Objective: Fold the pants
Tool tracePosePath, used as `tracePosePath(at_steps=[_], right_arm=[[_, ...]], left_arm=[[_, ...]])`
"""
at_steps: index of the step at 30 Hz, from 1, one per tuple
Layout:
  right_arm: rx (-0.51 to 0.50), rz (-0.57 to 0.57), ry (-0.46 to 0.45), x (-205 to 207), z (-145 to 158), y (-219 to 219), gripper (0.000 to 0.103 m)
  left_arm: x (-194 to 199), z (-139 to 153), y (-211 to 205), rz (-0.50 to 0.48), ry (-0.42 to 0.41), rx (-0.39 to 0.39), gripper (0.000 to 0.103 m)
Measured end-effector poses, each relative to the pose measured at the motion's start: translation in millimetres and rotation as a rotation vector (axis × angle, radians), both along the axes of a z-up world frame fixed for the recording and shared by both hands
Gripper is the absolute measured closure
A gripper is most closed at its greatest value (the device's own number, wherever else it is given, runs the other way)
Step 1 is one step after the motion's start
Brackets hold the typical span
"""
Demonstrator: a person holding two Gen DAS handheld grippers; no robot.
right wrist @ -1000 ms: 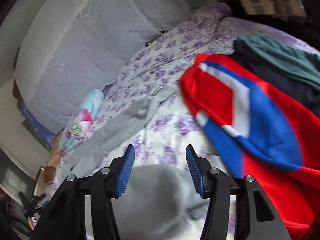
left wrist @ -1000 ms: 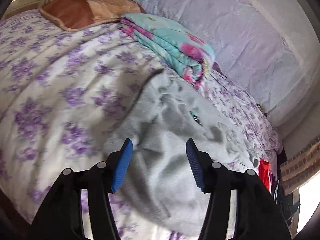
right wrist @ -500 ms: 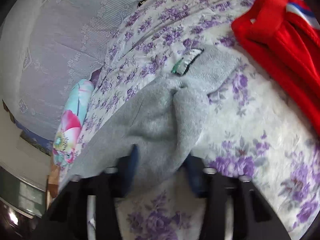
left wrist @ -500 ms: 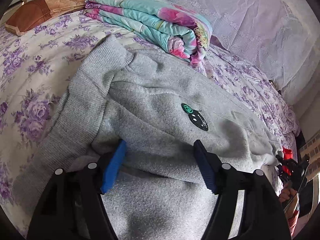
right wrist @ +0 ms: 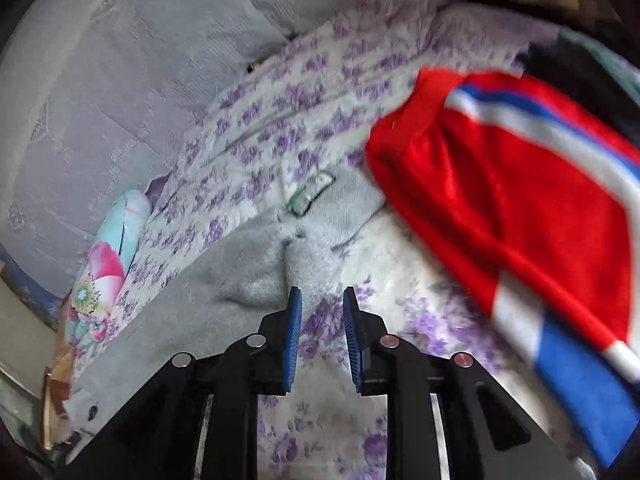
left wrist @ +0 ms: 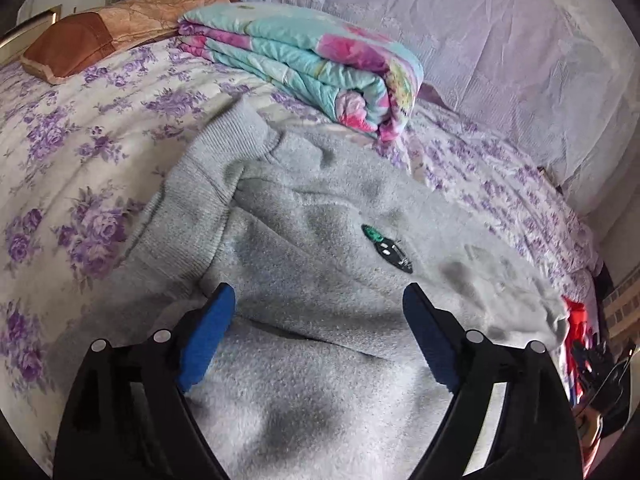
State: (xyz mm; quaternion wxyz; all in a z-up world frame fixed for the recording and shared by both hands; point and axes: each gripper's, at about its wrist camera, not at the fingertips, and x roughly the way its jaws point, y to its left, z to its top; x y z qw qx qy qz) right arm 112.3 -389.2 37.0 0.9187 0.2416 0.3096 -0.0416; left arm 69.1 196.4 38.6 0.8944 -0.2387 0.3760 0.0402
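Observation:
Grey fleece pants (left wrist: 312,240) lie folded lengthwise on the purple-flowered bedsheet (left wrist: 80,160), ribbed waistband at the upper left, a small dark patch on top. My left gripper (left wrist: 316,320) is open wide, low over the pants, its blue pads to either side of a fold edge. In the right wrist view the pants' leg ends (right wrist: 304,232) lie bunched ahead. My right gripper (right wrist: 319,316) is open by a narrow gap, empty, just short of the leg ends over the sheet.
A folded turquoise and pink quilt (left wrist: 312,64) lies beyond the waistband, with a brown pillow (left wrist: 100,28) behind it. A red, white and blue garment (right wrist: 520,200) lies right of the leg ends, dark clothes beyond it. A pale curtain (left wrist: 480,40) backs the bed.
My right gripper has let go of the grey leg ends and drawn back; its jaws now stand clear of the cloth. My left gripper has lifted slightly and stays open.

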Motion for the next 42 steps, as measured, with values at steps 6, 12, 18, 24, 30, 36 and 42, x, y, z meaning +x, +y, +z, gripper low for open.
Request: tracePosePath(at_steps=[6,12,18,24,30,36,42], right_arm=[[-0.202,0.337,0.030,17.2,-1.5,104.4,0.040],[-0.230,0.331,0.117,27.9,-12.5,106.5,0.036],[-0.136,0.124,-0.309,-57.4,49.6,72.6,0.003],[-0.183,0.268,-0.296,-80.1,38.4,113.4,0.003],[-0.349,0.336,-0.227,-77.7,29.0,153.3,0.003],[-0.324,0.337,-0.212,-76.8,24.3,150.6,0.003],[-0.282,0.339,-0.181,-71.0,19.2,143.7,0.003]], left_arm=[[28.3,-18.8,-27.3,-0.025,0.107,0.164,0.019],[32.1,-22.5,-36.9,0.028,0.149,0.289,0.011],[-25.3,26.8,-65.9,0.061,-0.121,0.367,0.005],[-34.5,20.1,-124.0,-0.061,-0.139,0.367,0.005],[-26.4,-15.0,-154.4,-0.092,-0.048,0.474,0.005],[-36.8,-12.7,-157.5,-0.088,-0.094,0.506,0.005],[-35.9,-15.2,-148.2,-0.091,-0.071,0.455,0.005]])
